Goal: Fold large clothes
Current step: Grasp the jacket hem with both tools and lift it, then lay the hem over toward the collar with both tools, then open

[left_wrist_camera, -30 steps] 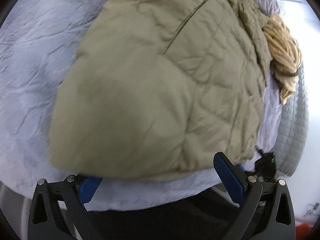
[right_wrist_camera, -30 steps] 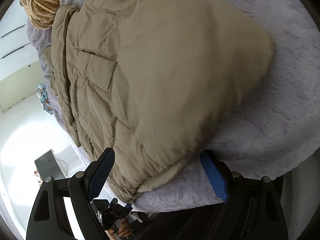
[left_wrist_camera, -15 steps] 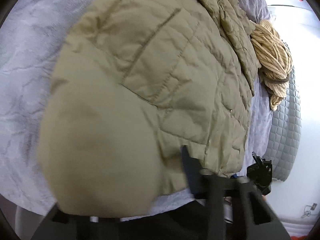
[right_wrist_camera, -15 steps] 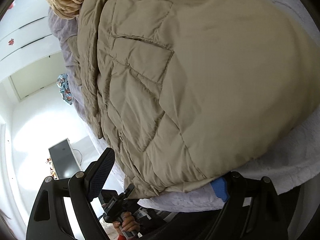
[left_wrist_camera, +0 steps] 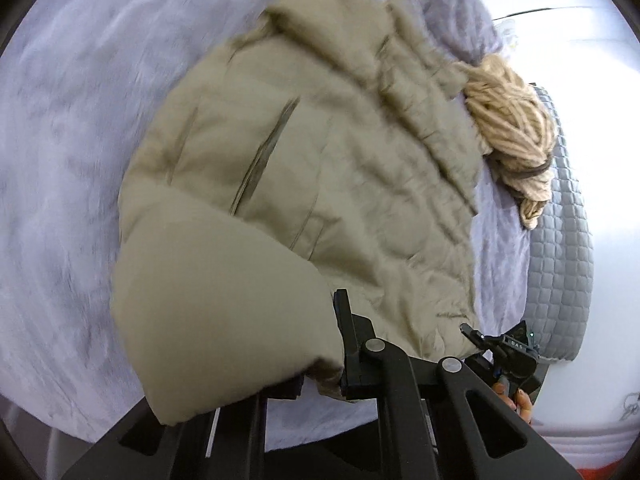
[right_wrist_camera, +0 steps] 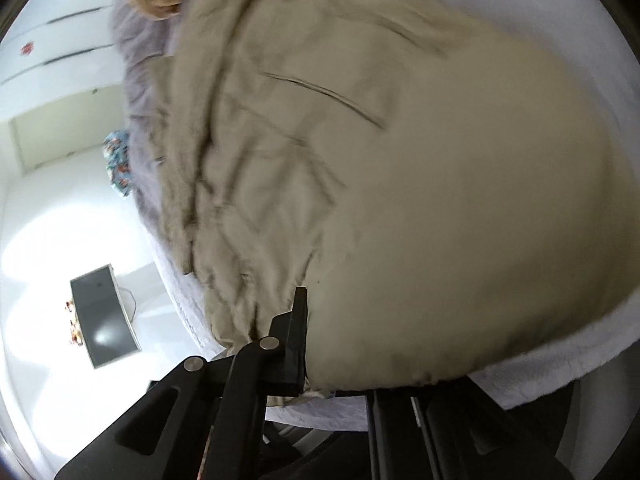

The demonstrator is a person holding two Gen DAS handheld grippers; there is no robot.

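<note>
both grippers have gone from gaping at the near edge of the jacket to clamped on it, and that edge now bulges up close to each camera. the left gripper (left_wrist_camera: 320,344) is pinched tight on the near hem of the khaki padded jacket (left_wrist_camera: 320,184), with the cloth billowing over one finger so that only the other black finger (left_wrist_camera: 345,332) shows. the jacket lies spread across the lilac bedspread (left_wrist_camera: 72,160), its far end reaching toward a bundle of tan yarn (left_wrist_camera: 512,120) at the grey quilted mattress edge (left_wrist_camera: 560,240). at the lower right of the left view the other handset (left_wrist_camera: 508,350) and a few of the person's fingertips (left_wrist_camera: 516,398) peek out, mostly cut off.

the right gripper (right_wrist_camera: 310,340) is likewise closed down on the jacket's hem (right_wrist_camera: 400,200); one finger (right_wrist_camera: 298,332) is plain, its partner buried under fabric. both views are smeared, so seams and the pocket slit (right_wrist_camera: 332,98) read only as streaks. a dark screen (right_wrist_camera: 104,320) stands on the white floor to the left.
</note>
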